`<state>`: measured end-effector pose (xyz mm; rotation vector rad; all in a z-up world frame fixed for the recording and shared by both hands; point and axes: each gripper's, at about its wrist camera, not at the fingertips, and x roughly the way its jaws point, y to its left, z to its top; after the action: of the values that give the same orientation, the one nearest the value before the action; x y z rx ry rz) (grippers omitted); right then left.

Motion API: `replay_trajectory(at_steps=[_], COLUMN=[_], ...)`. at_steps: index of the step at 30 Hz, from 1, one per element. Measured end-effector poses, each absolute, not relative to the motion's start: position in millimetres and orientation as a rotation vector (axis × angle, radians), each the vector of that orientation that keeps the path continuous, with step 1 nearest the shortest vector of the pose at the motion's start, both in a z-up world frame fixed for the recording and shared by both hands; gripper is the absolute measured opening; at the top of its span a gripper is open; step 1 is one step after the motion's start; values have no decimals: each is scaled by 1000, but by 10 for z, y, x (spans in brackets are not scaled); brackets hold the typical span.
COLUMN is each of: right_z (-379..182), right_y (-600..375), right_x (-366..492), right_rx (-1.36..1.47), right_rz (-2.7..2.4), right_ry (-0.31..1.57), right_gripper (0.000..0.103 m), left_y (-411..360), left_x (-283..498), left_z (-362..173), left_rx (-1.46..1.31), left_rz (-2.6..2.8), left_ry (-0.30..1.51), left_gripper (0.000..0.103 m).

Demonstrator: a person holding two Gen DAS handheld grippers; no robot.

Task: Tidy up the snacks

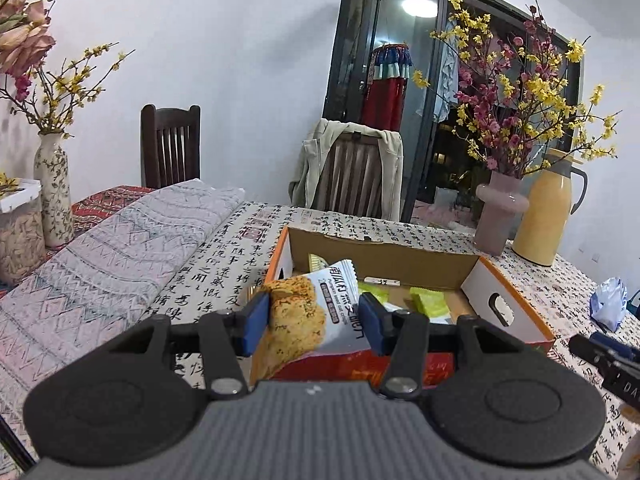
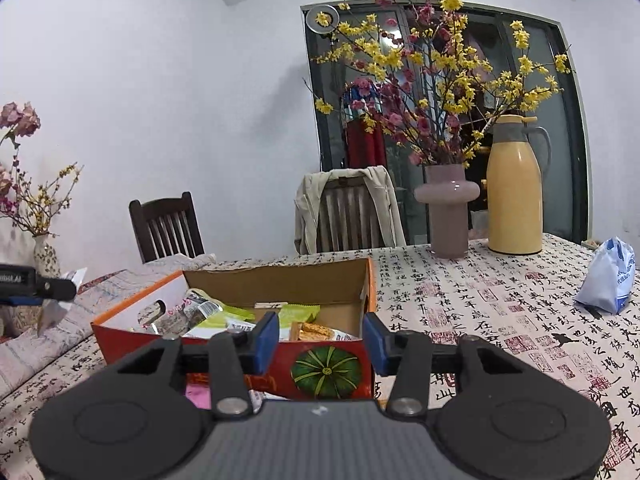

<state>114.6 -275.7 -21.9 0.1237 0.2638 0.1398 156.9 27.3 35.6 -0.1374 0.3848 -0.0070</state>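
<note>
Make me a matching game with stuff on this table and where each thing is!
Things:
1. oat crisp packet
2. yellow thermos jug
3. green snack packets
4. blue and white bag

Places:
A. lying inside the cardboard box
B. alone on the calligraphy tablecloth, far right
C. between the jaws of the left gripper
D. standing beside the pink vase

Pairs: 1-C, 2-D, 3-A, 4-B
</note>
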Motion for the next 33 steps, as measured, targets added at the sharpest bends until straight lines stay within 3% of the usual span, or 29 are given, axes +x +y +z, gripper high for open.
replay_trajectory(at_steps=[9, 14, 25, 33], right_z=[-509, -648, -648, -752], right_y=[-3021, -3158, -3212, -3140], right_x=[1134, 1191, 1196, 1221], right_rx=[188, 234, 239, 159], right_rz=[101, 53, -59, -113], right_ry=[442, 514, 513, 568], right_gripper=[53, 70, 71, 58], left_y=[379, 513, 643, 626], left_x=[1427, 1328, 1243, 1228], left_z=[143, -9, -119, -147], left_rx=[-171, -232, -280, -285], left_rz=[-21, -18, -2, -10], left_ry=[436, 480, 516, 523], left_gripper=[50, 51, 50, 50])
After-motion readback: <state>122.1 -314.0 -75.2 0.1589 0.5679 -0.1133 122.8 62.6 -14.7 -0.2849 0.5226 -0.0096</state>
